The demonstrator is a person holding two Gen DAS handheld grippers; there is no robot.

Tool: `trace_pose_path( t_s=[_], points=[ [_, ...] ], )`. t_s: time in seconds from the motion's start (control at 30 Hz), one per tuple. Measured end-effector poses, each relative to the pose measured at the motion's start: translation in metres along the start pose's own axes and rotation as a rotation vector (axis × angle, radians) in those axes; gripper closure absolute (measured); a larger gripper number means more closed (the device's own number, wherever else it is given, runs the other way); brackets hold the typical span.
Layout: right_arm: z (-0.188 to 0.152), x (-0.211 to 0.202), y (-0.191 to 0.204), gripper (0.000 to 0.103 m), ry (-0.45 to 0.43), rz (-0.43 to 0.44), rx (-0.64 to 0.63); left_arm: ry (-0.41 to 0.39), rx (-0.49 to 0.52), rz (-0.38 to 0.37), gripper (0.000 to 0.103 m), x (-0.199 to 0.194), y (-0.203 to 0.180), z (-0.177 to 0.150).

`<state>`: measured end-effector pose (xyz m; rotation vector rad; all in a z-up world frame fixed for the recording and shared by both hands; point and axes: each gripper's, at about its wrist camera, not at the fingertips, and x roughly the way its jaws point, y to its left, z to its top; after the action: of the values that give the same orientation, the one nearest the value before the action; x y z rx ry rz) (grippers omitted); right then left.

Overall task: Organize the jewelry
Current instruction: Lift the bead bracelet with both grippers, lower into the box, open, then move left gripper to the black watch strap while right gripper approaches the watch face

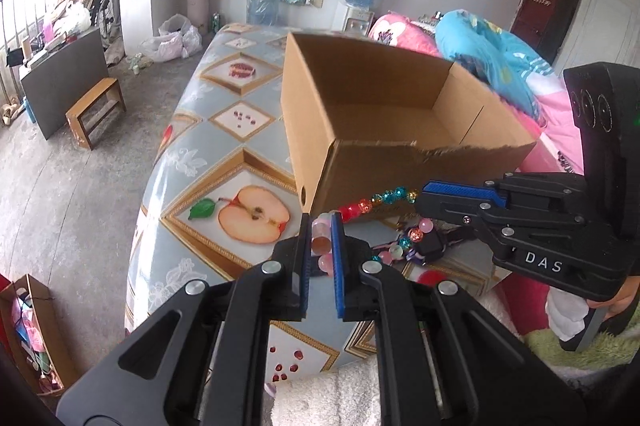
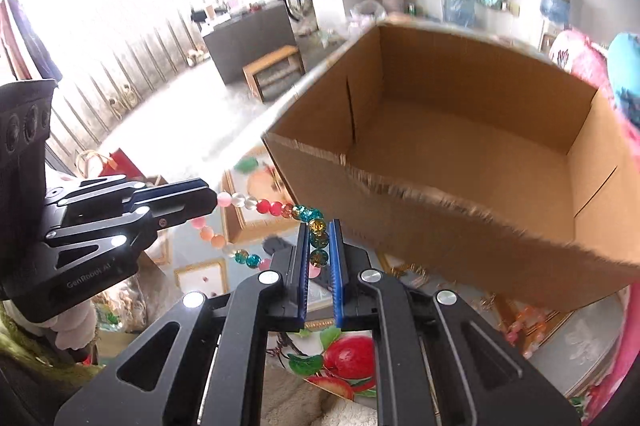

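A string of coloured beads (image 1: 372, 201) hangs stretched between my two grippers, just in front of the open cardboard box (image 1: 400, 97). My left gripper (image 1: 321, 226) is shut on its pink and peach end. My right gripper (image 2: 319, 230) is shut on its teal and gold beads (image 2: 318, 226). In the left wrist view the right gripper (image 1: 420, 195) comes in from the right. In the right wrist view the left gripper (image 2: 214, 199) comes in from the left. The beads (image 2: 272, 206) sag in a loop below. The box (image 2: 460, 129) looks empty inside.
The box stands on a table (image 1: 224, 129) with a fruit-patterned cloth. More beaded jewelry and a dark tangle (image 1: 424, 242) lie on the table below the right gripper. Pink and blue bedding (image 1: 480, 45) lies behind the box. A wooden stool (image 1: 96, 111) stands on the floor at left.
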<state>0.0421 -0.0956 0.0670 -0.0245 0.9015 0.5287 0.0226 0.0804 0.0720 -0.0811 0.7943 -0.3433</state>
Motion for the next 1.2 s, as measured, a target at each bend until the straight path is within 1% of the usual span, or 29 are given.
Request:
trace_pose_path(
  t_s=[0.07, 0.17, 0.23, 0.3, 0.4, 0.53, 0.63, 0.7, 0.8, 0.9, 0.97, 1.0, 1.1, 1.2],
  points=[
    [0.012, -0.024, -0.002, 0.093, -0.058, 0.011, -0.006, -0.046, 0.025, -0.019, 0.094, -0.013, -0.007, 0.018],
    [0.036, -0.046, -0.010, 0.093, -0.126, 0.012, -0.019, -0.109, 0.065, -0.046, 0.094, -0.023, -0.017, 0.048],
    [0.053, -0.051, -0.021, 0.093, -0.147, -0.006, -0.026, -0.128, 0.083, -0.066, 0.094, -0.019, -0.024, 0.072],
    [0.070, -0.048, -0.035, 0.093, -0.141, -0.010, -0.014, -0.122, 0.091, -0.082, 0.094, -0.007, -0.028, 0.093],
    [0.094, -0.028, -0.067, 0.093, -0.080, 0.014, 0.043, -0.071, 0.099, -0.094, 0.094, 0.024, -0.032, 0.122],
    [0.119, 0.037, -0.100, 0.093, 0.053, 0.030, 0.106, 0.042, 0.086, -0.083, 0.094, 0.082, -0.030, 0.148],
    [0.132, 0.077, -0.120, 0.093, 0.141, 0.046, 0.122, 0.128, 0.090, -0.050, 0.094, 0.124, -0.027, 0.161],
    [0.142, 0.096, -0.128, 0.093, 0.190, 0.046, 0.138, 0.177, 0.098, -0.024, 0.094, 0.148, -0.025, 0.166],
    [0.151, 0.123, -0.138, 0.093, 0.244, 0.041, 0.161, 0.213, 0.108, 0.025, 0.094, 0.174, -0.022, 0.176],
    [0.155, 0.144, -0.144, 0.092, 0.302, 0.032, 0.187, 0.203, 0.109, 0.080, 0.094, 0.184, -0.019, 0.181],
    [0.156, 0.153, -0.149, 0.092, 0.308, 0.012, 0.196, 0.185, 0.098, 0.088, 0.090, 0.184, -0.017, 0.183],
    [0.157, 0.153, -0.149, 0.092, 0.305, 0.007, 0.195, 0.169, 0.087, 0.082, 0.086, 0.181, -0.016, 0.184],
    [0.157, 0.143, -0.154, 0.092, 0.266, 0.027, 0.206, 0.110, 0.068, 0.064, 0.084, 0.163, -0.014, 0.184],
    [0.159, 0.110, -0.151, 0.092, 0.180, 0.036, 0.202, 0.037, 0.059, 0.052, 0.081, 0.135, -0.013, 0.181]
  ],
)
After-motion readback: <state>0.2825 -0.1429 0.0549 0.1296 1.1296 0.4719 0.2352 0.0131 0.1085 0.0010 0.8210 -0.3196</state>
